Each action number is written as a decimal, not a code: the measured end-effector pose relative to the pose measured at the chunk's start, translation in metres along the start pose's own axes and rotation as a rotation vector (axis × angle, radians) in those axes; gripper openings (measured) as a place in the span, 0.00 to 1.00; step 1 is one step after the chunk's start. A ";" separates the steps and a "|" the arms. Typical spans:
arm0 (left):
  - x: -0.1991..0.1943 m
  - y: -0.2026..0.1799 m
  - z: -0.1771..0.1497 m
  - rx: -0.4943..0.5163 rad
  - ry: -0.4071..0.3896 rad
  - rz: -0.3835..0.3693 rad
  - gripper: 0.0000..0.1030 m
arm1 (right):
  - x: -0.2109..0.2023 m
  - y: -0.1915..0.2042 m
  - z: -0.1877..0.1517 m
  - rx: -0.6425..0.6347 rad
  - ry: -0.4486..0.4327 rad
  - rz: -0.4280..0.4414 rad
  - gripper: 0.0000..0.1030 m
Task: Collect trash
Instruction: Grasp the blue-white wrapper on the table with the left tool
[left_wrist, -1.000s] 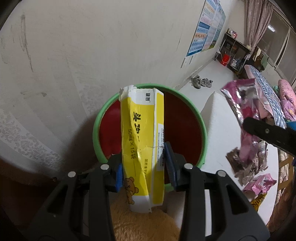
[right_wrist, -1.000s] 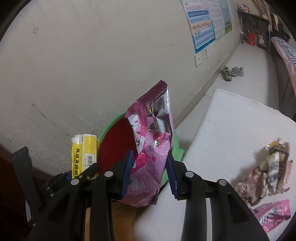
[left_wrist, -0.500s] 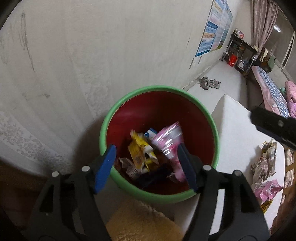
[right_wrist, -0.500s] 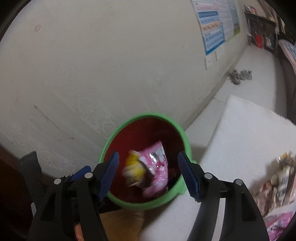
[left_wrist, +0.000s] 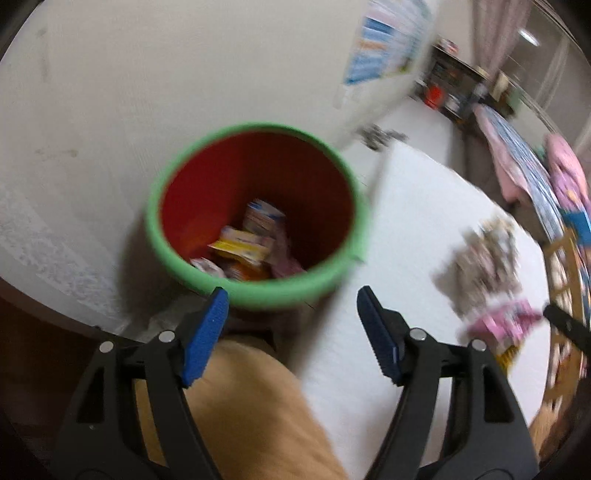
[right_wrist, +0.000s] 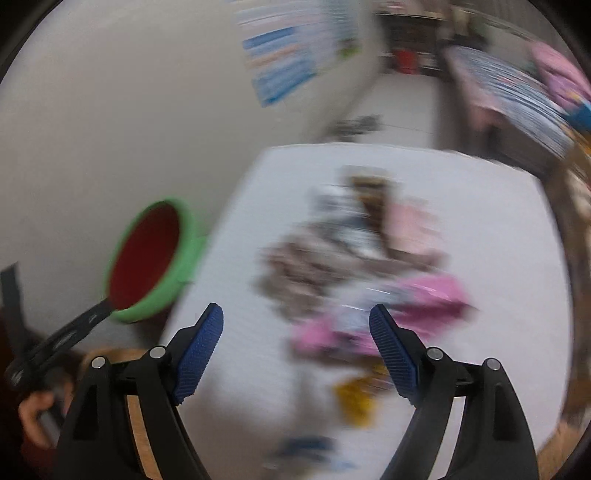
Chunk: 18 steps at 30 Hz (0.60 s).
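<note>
A green bin (left_wrist: 173, 258) with a red inside stands against the wall and holds the yellow carton (left_wrist: 240, 247) and other wrappers. My left gripper (left_wrist: 291, 325) is open and empty just in front of the bin's rim. My right gripper (right_wrist: 295, 332) is open and empty over the white table (right_wrist: 498, 258), facing a blurred pile of pink and brown wrappers (right_wrist: 369, 266). The bin shows at the left of the right wrist view (right_wrist: 184, 258). The wrapper pile also shows at the right of the left wrist view (left_wrist: 487, 258).
A tan cushion (left_wrist: 251, 406) lies below my left gripper. A yellow scrap (right_wrist: 356, 402) lies on the table near my right gripper. A bed with blankets (left_wrist: 524, 158), shelves and wall posters (left_wrist: 384, 55) are behind. Both views are motion-blurred.
Both grippers opened and dropped the yellow carton and the pink bag into the bin. My right gripper has swung right toward the wrapper pile; my left has pulled back a little.
</note>
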<state>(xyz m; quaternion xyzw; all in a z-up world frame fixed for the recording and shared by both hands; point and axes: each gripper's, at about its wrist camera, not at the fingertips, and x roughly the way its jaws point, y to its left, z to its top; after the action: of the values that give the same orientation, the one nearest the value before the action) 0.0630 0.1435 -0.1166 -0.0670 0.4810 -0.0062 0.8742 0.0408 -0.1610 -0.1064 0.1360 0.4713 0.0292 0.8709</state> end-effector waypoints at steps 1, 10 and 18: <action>-0.001 -0.016 -0.008 0.040 0.019 -0.032 0.67 | -0.003 -0.016 -0.003 0.042 -0.001 -0.015 0.76; -0.002 -0.150 -0.085 0.439 0.179 -0.300 0.73 | -0.014 -0.099 -0.040 0.279 0.034 -0.043 0.76; 0.033 -0.198 -0.128 0.580 0.347 -0.298 0.31 | -0.023 -0.106 -0.048 0.303 0.014 -0.015 0.76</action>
<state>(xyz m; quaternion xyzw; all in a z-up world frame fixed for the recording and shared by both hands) -0.0163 -0.0691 -0.1870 0.1163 0.5852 -0.2806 0.7519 -0.0195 -0.2568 -0.1404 0.2621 0.4772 -0.0478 0.8374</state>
